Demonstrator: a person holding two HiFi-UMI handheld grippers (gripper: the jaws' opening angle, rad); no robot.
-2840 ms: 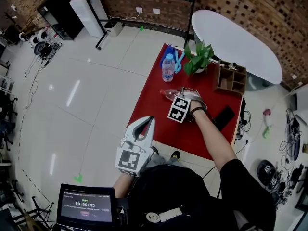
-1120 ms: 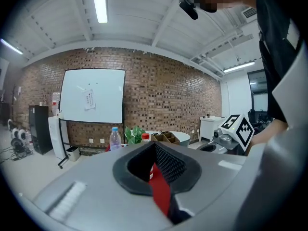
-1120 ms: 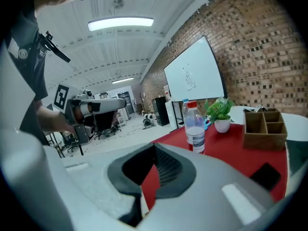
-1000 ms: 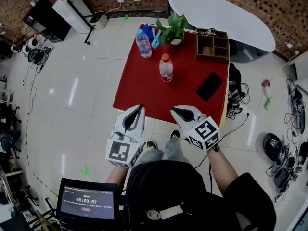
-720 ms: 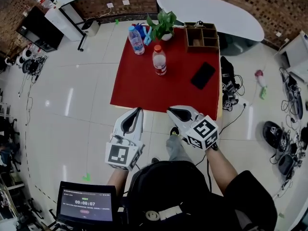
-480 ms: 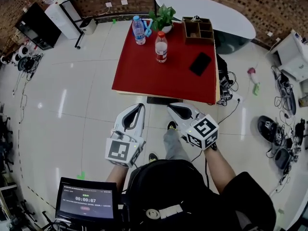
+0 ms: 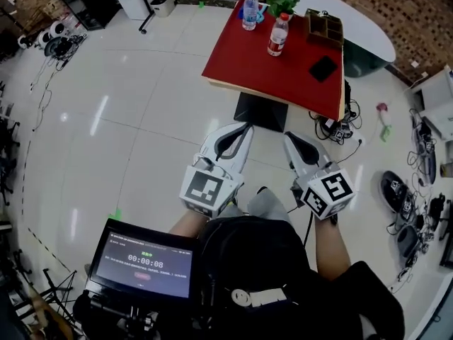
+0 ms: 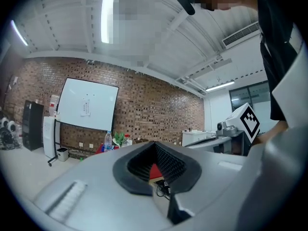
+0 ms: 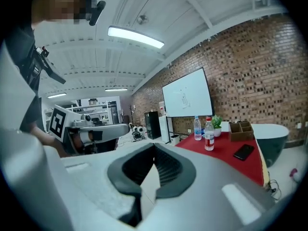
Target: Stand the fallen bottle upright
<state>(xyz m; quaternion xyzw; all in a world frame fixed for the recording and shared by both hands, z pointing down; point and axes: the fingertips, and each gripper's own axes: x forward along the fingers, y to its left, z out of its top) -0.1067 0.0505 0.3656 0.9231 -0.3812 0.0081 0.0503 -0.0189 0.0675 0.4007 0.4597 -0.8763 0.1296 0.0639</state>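
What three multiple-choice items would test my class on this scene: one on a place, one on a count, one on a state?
1. Where does the black phone lie? A on the red table; B on the floor; C on the white table.
2. How many bottles stand on the red table? A one; B two; C three.
3. How is the red-capped bottle posed? A lying on its side; B upright; C upside down.
Key: 1 A, the phone rests on the red top. 2 B, only the red-capped bottle and a blue-capped bottle stand there. 3 B, its cap points up and its base is on the table.
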